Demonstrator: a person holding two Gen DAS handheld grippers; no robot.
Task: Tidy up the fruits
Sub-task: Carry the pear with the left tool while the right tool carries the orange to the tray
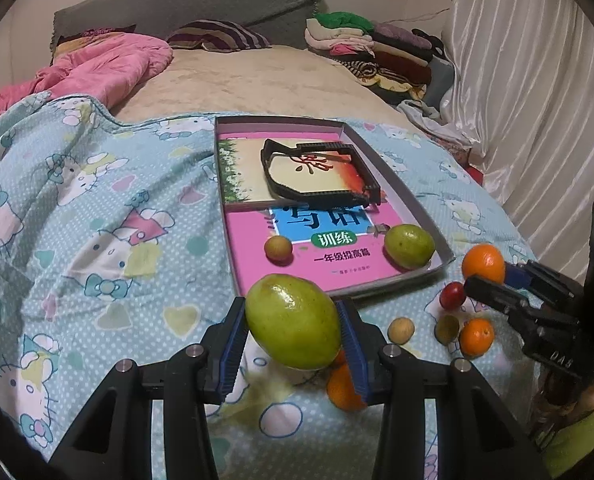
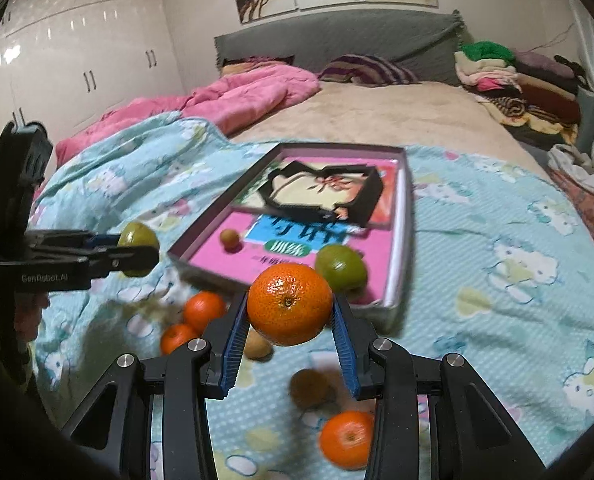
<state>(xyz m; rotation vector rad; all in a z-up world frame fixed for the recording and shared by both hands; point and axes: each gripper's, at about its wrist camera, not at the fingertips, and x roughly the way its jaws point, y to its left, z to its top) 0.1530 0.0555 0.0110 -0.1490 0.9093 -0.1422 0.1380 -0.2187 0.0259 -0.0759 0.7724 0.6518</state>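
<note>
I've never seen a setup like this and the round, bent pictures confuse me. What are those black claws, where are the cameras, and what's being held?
Each claw is a hand-held two-finger gripper with a wide-angle camera looking along its fingers. The left gripper is shut on a green fruit; the right gripper is shut on an orange. Ahead, on the patterned blanket, a shallow box holds books, a black frame, another green fruit and a small brown one. More oranges lie loose on the blanket.

Dim indoor light, glare on the wardrobe doors (image 2: 77, 52), fisheye-bent dark edges, blurred foreground
</note>
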